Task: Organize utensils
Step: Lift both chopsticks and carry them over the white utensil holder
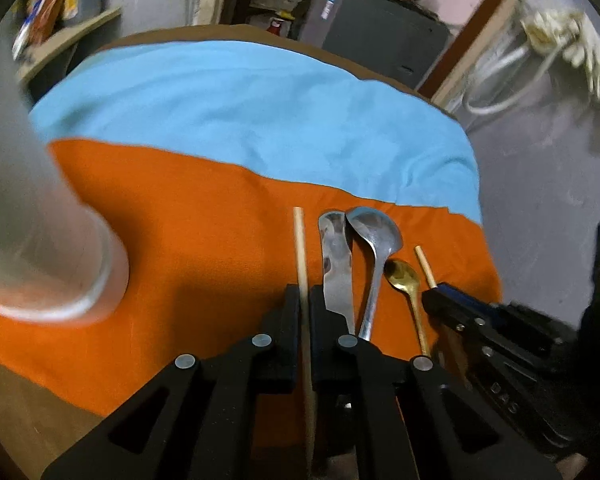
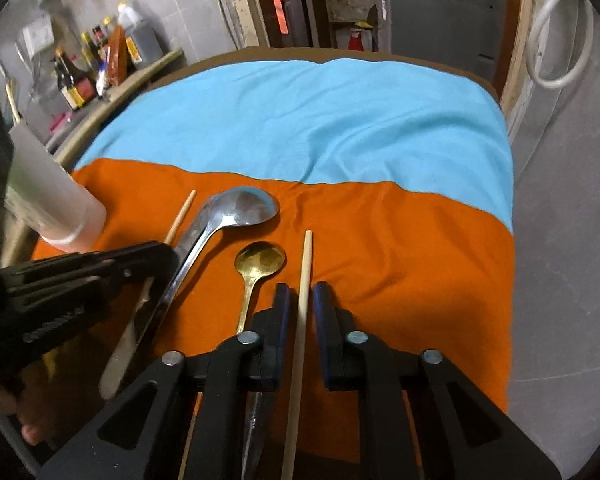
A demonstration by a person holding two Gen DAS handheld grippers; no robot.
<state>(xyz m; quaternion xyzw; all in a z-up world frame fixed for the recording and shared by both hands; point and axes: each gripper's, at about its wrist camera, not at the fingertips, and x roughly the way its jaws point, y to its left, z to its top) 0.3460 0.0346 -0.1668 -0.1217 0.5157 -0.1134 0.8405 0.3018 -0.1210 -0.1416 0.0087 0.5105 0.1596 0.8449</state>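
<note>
Your left gripper [image 1: 305, 296] has its jaws closed on the left chopstick [image 1: 300, 248]. Your right gripper [image 2: 302, 292] holds its jaws narrow astride the right chopstick [image 2: 306, 264], with slivers of orange cloth [image 2: 400, 260] showing either side. Between the chopsticks lie the knife [image 1: 334, 264], large spoon [image 1: 374, 232] and gold spoon [image 1: 402, 276]. A frosted tumbler [image 1: 40, 240] stands far left.

Two close wrist views angled down, sharing orange cloth [image 1: 180, 216], utensils
</note>
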